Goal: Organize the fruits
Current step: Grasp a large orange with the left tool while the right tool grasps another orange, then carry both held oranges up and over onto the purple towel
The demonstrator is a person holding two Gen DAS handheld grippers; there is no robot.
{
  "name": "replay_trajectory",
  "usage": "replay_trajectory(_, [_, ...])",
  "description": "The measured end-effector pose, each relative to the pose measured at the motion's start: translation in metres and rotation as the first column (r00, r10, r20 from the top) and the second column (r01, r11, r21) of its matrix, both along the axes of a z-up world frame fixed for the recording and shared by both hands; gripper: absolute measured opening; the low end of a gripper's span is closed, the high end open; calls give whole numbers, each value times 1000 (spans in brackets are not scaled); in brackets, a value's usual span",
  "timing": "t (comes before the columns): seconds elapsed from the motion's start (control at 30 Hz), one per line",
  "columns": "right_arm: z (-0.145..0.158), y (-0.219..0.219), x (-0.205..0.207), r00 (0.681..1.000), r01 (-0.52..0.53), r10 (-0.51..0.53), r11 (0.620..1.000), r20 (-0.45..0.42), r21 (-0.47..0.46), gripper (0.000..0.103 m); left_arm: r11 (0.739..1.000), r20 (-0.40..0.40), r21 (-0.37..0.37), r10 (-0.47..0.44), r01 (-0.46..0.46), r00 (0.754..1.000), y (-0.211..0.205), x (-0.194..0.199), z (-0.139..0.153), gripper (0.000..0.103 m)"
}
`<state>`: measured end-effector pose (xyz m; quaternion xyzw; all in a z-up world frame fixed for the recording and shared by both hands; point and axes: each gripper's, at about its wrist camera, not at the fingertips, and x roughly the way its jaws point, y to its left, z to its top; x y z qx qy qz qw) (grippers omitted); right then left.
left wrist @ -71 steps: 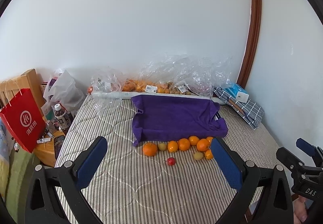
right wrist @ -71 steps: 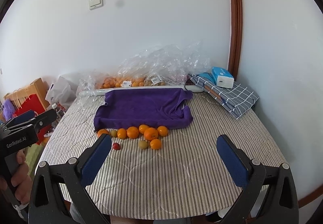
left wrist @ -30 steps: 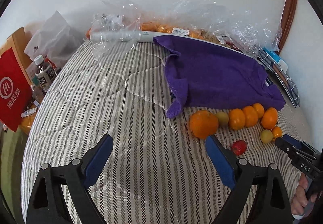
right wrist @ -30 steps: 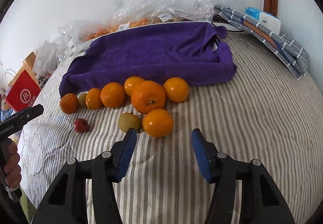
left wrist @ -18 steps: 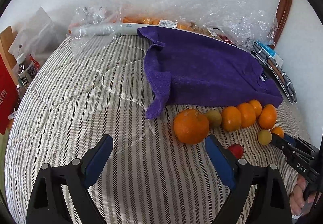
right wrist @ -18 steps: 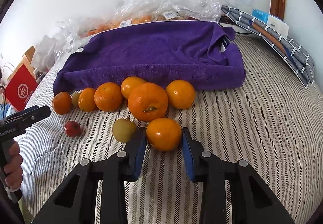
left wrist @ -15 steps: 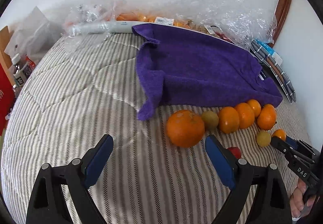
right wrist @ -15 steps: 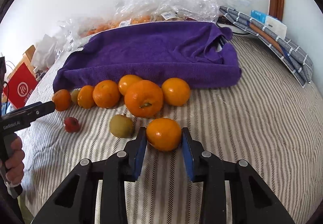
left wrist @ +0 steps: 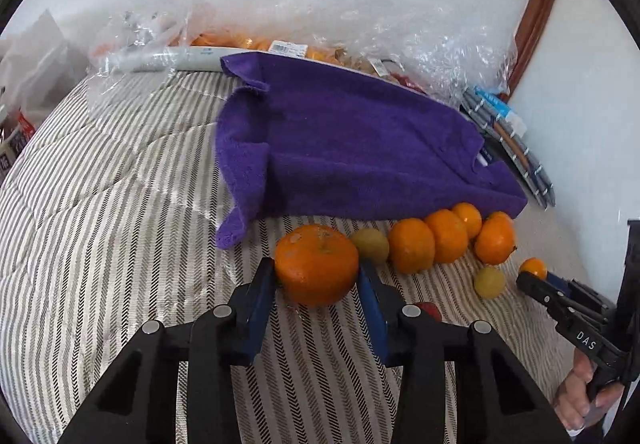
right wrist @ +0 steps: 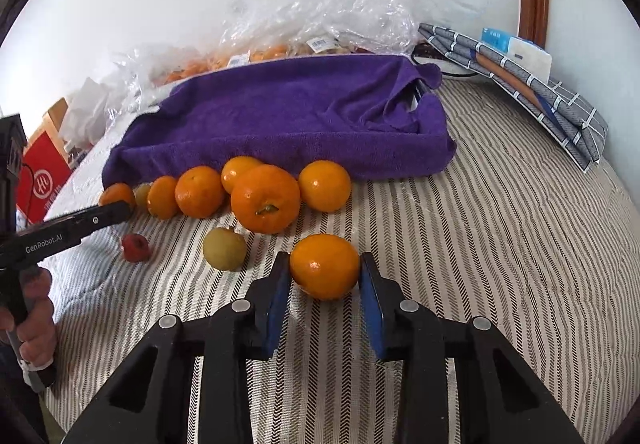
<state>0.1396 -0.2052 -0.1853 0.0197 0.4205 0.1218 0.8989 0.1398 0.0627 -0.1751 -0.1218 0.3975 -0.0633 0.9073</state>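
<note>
A row of oranges [left wrist: 430, 244] lies on the striped bed cover in front of a purple towel [left wrist: 352, 148]. My left gripper [left wrist: 316, 286] is shut on the large orange [left wrist: 316, 264] at the row's left end. My right gripper [right wrist: 325, 276] is shut on a smaller orange [right wrist: 325, 266] that sits apart from the row, near the front. A green-yellow fruit [right wrist: 224, 248] and a small red fruit [right wrist: 135, 247] lie loose left of it. A large orange [right wrist: 265, 198] sits just behind.
Clear plastic bags with more fruit [left wrist: 288, 48] lie along the wall behind the towel. A folded checked cloth with a blue box [right wrist: 520, 72] is at the back right. A red paper bag [right wrist: 42, 176] stands off the bed's left side.
Both grippers came down from high over the bed to the fruit. The right jaws closed on the small orange. The left jaws closed on the large orange in the last half second.
</note>
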Motion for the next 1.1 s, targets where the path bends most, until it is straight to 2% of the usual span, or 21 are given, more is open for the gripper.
replay_trajectory(0.23, [2, -11, -1, 1000, -4, 3, 998, 12, 69, 34, 999, 62, -38, 21, -19, 998, 5, -9, 7, 39])
replay_trajectory(0.53, [6, -17, -7, 999, -5, 0, 994, 45, 106, 34, 998, 110, -55, 14, -8, 994, 6, -17, 12, 39])
replay_trajectory(0.7, [7, -18, -7, 999, 8, -13, 995, 51, 101, 34, 999, 140, -47, 11, -5, 990, 4, -22, 17, 39])
replay_trajectory(0.93, [9, -10, -8, 999, -4, 1, 998, 43, 60, 34, 995, 142, -94, 33, -19, 989, 11, -22, 18, 39])
replay_trajectory(1.1, [23, -8, -7, 998, -7, 2, 995, 62, 95, 34, 994, 185, -99, 57, -39, 981, 13, -28, 26, 39])
